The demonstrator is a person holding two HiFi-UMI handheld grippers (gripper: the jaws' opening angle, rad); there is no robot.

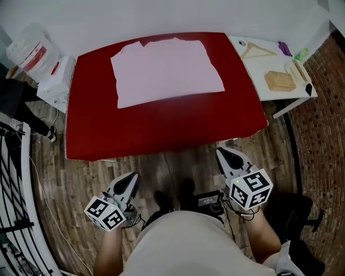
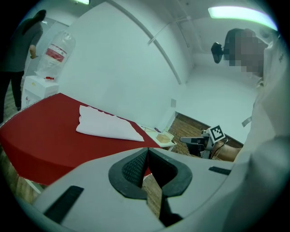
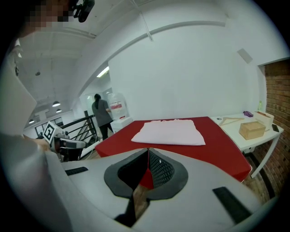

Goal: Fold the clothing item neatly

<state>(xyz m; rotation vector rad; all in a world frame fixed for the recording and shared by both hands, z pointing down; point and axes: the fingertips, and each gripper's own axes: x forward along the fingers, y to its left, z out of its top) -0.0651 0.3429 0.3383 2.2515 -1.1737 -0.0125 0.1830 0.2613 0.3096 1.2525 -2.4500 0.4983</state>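
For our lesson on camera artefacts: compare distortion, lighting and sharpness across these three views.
Head view: red table bulges barrel-like, evenly lit, pale garment sharp. Left gripper view: strong fisheye, dark corners, ceiling light glaring top right, greenish cast. Right gripper view: same fisheye and dark rim, a ceiling beam bent into an arc.

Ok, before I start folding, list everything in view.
table: one, red, centre.
garment: one, pale pink, lying on the table's far half.
side table: one, white, right of table.
hanger: one, wooden, on side table.
box: one, wooden, on side table.
water bottle: one, clear, red label, far left.
bystander: one, dark clothes, far left.
left gripper: one, grey, shut, empty, before table's near edge.
right gripper: one, grey, shut, empty, before table's near edge.
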